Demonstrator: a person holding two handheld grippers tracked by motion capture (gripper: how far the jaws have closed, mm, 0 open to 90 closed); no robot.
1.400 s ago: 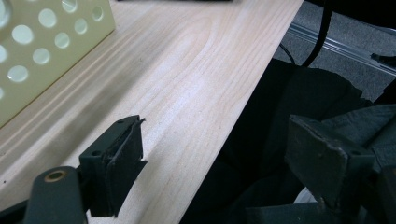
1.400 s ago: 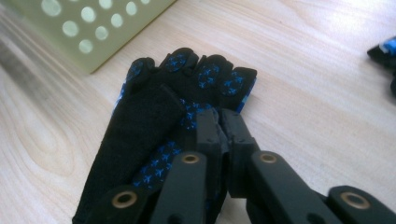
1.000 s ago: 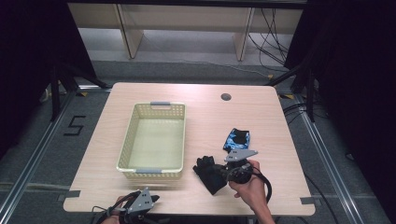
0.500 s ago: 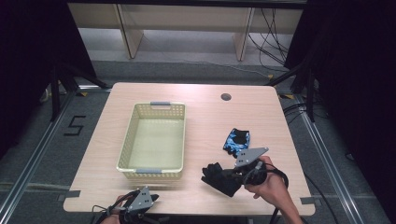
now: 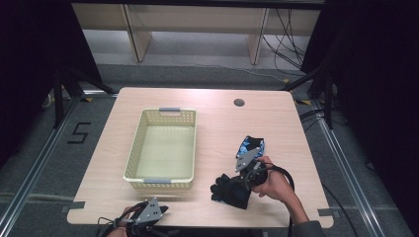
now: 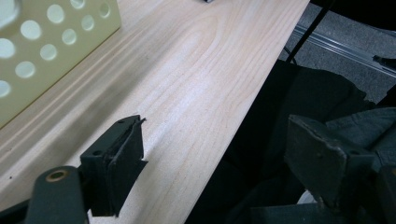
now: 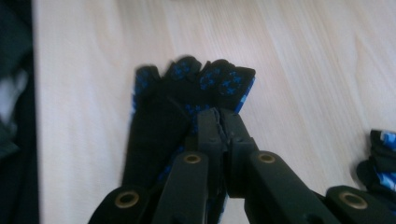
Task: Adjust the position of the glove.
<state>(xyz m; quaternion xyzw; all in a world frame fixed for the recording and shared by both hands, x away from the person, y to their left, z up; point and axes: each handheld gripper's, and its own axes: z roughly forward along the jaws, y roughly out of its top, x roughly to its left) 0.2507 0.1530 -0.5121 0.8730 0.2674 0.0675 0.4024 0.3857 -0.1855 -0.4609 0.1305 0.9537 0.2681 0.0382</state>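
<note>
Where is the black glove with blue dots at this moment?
In the high view, the black glove with blue dots lies near the table's front edge, right of the pale yellow plastic basket, pinched in the right gripper.

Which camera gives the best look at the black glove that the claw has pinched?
The right gripper view: the black glove sits close up, its blue-dotted fingertips clear, with the right claw shut on it. The high view shows the glove small and dark on the table. The left gripper view looks at bare table beside the basket.
</note>
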